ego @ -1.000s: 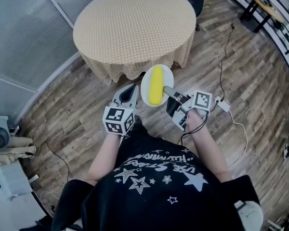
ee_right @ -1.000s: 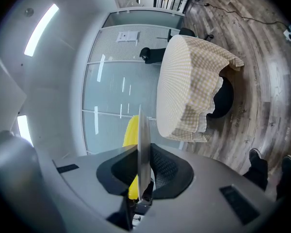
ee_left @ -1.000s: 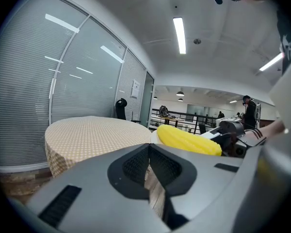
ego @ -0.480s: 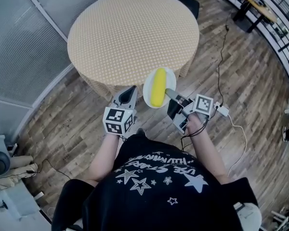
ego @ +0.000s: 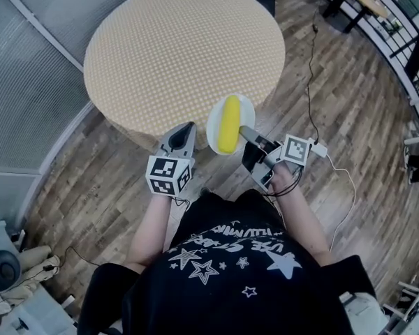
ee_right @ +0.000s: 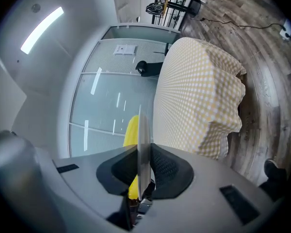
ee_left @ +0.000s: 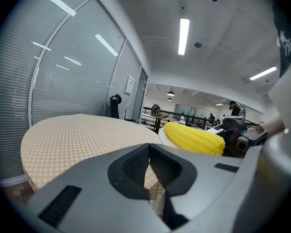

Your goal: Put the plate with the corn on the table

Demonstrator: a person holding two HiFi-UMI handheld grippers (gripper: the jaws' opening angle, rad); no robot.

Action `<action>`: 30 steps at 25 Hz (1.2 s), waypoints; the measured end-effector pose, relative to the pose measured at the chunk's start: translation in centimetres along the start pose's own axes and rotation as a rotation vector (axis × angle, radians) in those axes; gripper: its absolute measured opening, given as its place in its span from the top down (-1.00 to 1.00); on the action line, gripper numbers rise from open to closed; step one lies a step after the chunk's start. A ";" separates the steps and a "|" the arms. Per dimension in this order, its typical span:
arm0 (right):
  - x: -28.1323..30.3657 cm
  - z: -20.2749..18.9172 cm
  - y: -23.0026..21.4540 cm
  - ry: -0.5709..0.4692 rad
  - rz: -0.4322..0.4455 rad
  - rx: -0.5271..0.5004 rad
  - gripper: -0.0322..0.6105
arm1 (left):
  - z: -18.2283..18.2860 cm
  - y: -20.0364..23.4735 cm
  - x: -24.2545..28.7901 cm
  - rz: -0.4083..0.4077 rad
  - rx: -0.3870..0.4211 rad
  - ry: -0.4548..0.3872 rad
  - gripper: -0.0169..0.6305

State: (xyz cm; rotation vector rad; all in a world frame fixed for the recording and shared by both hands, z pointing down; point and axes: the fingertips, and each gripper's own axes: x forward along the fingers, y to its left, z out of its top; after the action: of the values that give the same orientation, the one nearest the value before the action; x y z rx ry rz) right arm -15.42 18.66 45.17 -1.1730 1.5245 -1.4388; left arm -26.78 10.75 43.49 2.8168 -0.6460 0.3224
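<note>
Worktop [ego: 174,47]: on the floor [ego: 356,96], ahead of the person.
Plate [ego: 213,126]: at the worktop's near edge, its rim between the right tongs [ego: 243,130] (edge-on).
Corn [ego: 229,123]: on the plate.
Left tongs [ego: 187,128]: just left of the plate, apart.

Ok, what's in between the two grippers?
The plate with the corn on it, as the head view shows. The right gripper pinches its rim; the left gripper, shut and empty, sits beside it.

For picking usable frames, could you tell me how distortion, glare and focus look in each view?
Head view: sharp, evenly lit, floor planks bowed at edges. Left gripper view: strong fisheye, ceiling light glaring, corn crisp. Right gripper view: fisheye, streaks reflected on glass wall.
</note>
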 end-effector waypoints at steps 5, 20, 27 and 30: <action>-0.2 0.5 -0.8 -0.021 -0.004 0.011 0.71 | -1.0 -0.1 0.5 -0.012 0.003 0.012 0.92; 6.4 13.3 -3.2 0.185 0.044 0.002 0.71 | 1.1 2.5 10.0 0.189 -0.019 0.056 0.92; 10.4 20.6 -4.0 0.325 0.056 -0.007 0.71 | 3.2 3.8 16.4 0.308 -0.058 0.059 0.92; 12.1 23.1 -4.4 0.378 0.058 -0.005 0.71 | 4.2 4.8 18.7 0.362 -0.093 0.051 0.92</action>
State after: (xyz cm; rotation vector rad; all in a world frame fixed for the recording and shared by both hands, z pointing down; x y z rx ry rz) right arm 2.91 -0.24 47.89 -0.8838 1.7974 -1.6861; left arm -11.83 -2.06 45.32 2.5850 -1.1300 0.4127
